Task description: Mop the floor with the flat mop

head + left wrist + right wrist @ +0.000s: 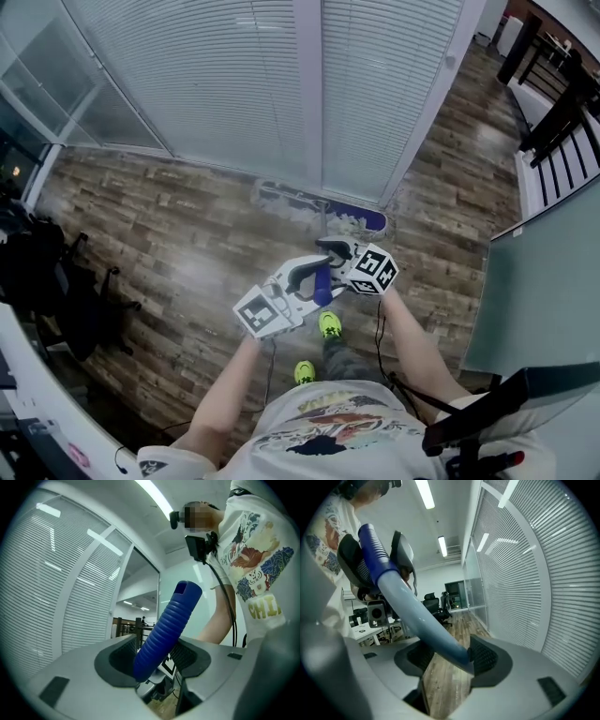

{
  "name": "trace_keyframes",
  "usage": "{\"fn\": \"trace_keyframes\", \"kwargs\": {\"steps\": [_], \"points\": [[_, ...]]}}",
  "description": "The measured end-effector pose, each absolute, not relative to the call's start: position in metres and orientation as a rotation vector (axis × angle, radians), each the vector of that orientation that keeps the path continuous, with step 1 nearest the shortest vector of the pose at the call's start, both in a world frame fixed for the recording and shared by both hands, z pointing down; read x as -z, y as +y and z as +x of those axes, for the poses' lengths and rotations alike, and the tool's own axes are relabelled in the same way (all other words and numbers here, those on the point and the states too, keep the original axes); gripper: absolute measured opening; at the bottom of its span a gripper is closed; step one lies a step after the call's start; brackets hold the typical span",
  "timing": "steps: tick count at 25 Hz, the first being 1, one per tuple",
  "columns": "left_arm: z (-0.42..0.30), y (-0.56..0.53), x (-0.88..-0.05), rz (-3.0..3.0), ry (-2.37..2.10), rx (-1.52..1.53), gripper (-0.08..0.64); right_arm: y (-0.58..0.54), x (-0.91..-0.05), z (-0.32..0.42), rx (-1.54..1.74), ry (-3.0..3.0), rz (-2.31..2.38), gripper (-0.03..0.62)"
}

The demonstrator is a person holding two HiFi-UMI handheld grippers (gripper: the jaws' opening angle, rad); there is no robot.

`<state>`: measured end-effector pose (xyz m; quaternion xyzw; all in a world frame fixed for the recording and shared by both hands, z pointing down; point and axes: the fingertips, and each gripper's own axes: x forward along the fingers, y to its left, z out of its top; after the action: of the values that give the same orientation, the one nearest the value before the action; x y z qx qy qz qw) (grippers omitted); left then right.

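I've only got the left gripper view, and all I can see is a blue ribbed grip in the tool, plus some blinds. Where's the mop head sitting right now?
Observer: The mop head lies flat on the wood floor, right at the foot of the blinds.
Operator: And where's the other tool?
Observer: The right tool is closed on the pale blue shaft, lower down than the left tool and nearer the mop head.
Operator: Any furniture around?
Observer: Dark office chairs stand at the left edge of the head view, well apart from the mop head.
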<state>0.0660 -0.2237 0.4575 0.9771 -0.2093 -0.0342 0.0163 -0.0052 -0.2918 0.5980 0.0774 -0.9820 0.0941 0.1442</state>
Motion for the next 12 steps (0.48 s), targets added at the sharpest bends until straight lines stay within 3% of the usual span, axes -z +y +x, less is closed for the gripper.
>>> {"fn": "trace_keyframes", "kwargs": {"steps": [5, 12], "points": [[0.066, -0.255, -0.442, 3.067, -0.684, 0.108, 0.195, -0.320, -0.581, -0.005, -0.347, -2.916, 0.230, 0.225], [0.088, -0.198, -0.462, 3.073, -0.637, -0.023, 0.195, -0.266, -0.593, 0.011, -0.419, -2.905, 0.215, 0.235]]}}
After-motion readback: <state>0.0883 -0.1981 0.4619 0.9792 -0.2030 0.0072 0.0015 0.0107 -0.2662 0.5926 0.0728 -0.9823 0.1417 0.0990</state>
